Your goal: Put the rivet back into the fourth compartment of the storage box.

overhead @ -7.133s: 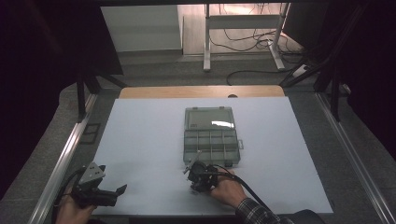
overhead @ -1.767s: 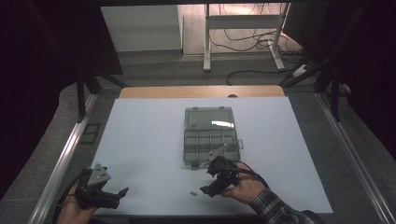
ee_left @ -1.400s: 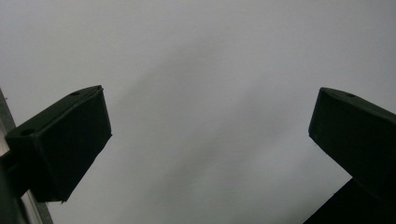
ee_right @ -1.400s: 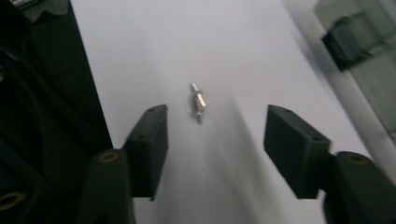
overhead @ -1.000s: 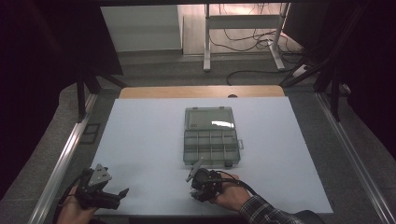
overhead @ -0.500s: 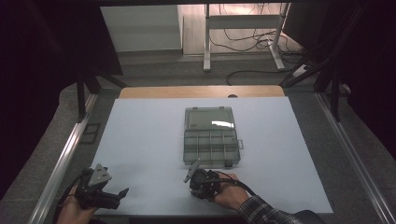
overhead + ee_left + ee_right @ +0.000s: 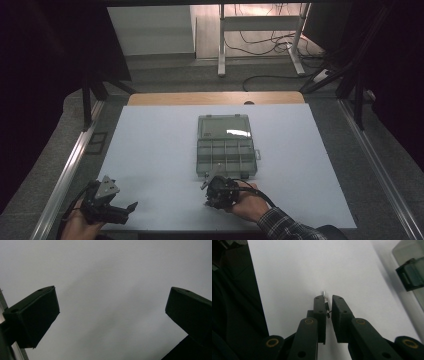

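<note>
White counter [image 7: 150,150]: right gripper [image 7: 327,300] pinches a tiny silver screw [image 7: 324,294]; next, carry it toward 1 o'clock into the clear plastic compartment box [image 7: 226,150]. Left gripper [image 7: 127,207] idles wide open.

**Count on the table**

One clear compartment box [image 7: 226,145] lies open at mid-table. One small screw [image 7: 325,303] sits between the jaws of the right gripper [image 7: 327,301]. Two grippers in all: the left gripper [image 7: 107,202] near left.

My right gripper [image 7: 327,305] pinches a small metal screw [image 7: 325,300] between nearly closed jaws above the white table [image 7: 294,272]. A clear plastic box [image 7: 412,270] sits at the upper right.
</note>
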The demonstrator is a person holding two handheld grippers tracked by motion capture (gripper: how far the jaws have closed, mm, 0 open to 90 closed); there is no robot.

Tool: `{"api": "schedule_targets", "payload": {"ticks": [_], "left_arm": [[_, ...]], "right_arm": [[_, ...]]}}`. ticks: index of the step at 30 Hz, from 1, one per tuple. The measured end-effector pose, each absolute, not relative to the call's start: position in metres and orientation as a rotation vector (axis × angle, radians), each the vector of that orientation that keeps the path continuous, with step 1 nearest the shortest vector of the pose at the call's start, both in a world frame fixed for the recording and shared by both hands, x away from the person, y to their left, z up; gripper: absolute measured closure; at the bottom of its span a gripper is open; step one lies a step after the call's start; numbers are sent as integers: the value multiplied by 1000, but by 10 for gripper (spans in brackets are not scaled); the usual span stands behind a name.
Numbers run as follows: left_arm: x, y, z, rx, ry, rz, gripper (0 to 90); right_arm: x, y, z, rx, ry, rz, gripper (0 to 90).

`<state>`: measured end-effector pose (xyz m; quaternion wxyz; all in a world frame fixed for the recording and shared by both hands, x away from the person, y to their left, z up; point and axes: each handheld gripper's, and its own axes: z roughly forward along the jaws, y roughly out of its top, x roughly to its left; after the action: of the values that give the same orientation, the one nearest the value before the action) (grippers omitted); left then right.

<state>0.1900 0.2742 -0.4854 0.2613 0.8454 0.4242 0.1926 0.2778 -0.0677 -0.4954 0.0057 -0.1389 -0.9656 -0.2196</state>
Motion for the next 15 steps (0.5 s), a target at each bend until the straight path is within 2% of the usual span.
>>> {"api": "schedule_targets", "payload": {"ticks": [15], "left_arm": [[191,275,-486,2290,1158,507,0]], "right_arm": [[287,-82,-483,-502,-2988,-765,804]]}}
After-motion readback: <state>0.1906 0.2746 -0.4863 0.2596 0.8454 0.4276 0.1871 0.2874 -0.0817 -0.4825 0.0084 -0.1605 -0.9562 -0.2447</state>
